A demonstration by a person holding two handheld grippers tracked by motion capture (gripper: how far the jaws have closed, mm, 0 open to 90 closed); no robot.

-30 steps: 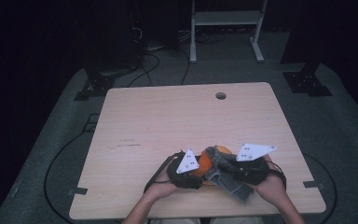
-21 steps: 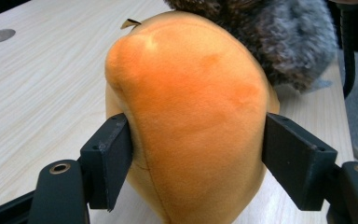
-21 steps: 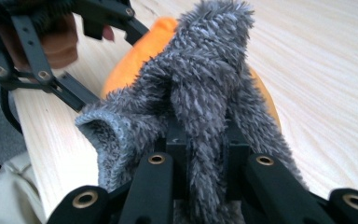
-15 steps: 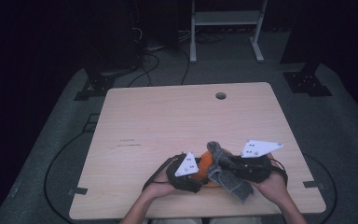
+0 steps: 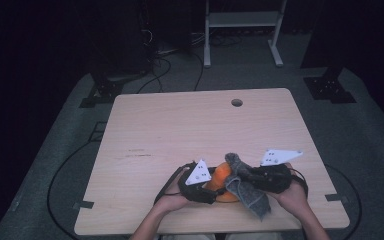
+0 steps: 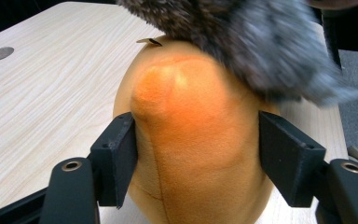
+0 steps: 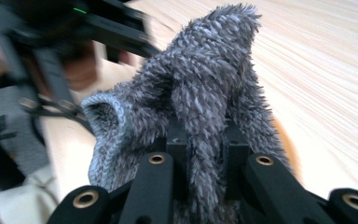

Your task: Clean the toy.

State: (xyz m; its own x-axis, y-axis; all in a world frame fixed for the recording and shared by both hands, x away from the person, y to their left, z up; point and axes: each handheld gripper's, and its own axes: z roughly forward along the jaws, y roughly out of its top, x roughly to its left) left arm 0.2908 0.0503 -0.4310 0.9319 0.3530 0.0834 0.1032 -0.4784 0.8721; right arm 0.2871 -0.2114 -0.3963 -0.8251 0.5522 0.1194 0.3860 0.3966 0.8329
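An orange soft plush ball (image 5: 220,175) rests on the table near its front edge. My left gripper (image 5: 215,187) comes at it from the left, and in the left gripper view both black pads (image 6: 117,156) press its sides (image 6: 196,140). A grey fuzzy cloth (image 5: 246,189) drapes over the ball's right side and hangs toward the front edge. My right gripper (image 5: 250,176) is shut on this cloth; in the right gripper view the cloth (image 7: 200,84) bunches up between the closed jaws (image 7: 205,140). The cloth (image 6: 242,37) covers the ball's top.
The wooden table (image 5: 180,125) has a round cable hole (image 5: 237,102) near its far edge. Both hands work close to the front edge. A white metal frame (image 5: 240,30) and cables lie on the dark floor beyond the table.
The right gripper has shifted slightly right with the cloth, and a tuft of cloth now stands up over the ball. The left gripper has stayed on the ball.
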